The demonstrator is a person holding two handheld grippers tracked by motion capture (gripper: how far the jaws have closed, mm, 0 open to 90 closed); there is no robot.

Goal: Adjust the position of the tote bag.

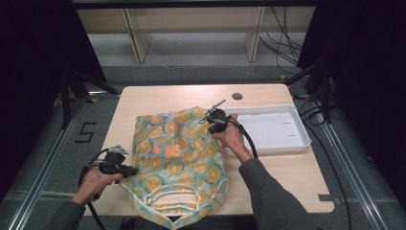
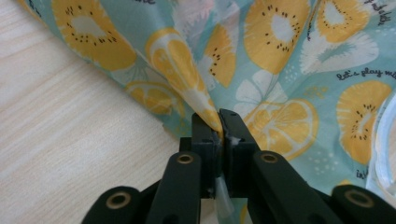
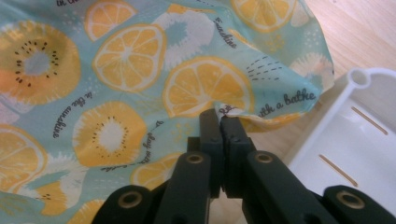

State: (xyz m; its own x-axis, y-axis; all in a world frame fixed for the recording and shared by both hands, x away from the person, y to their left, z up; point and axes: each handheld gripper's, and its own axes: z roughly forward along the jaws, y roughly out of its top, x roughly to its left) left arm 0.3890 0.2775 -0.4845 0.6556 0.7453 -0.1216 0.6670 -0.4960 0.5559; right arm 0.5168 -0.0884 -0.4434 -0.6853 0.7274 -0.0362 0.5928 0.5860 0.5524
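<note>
High view: our left gripper [image 1: 130, 169] and right gripper [image 1: 209, 118] pinch opposite corners of the fruit-print garment [image 1: 179, 158], stretched diagonally between them.

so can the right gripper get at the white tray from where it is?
Probably yes: the white tray lies just beside the right gripper with nothing between, but its fingers are shut on the fruit-print cloth.

You're in a lab recording rig: aluminium frame rails [image 1: 40, 165] at lower left, black curtains [image 1: 28, 43] on both sides, loose cables [image 1: 282, 45] upper right.
</note>
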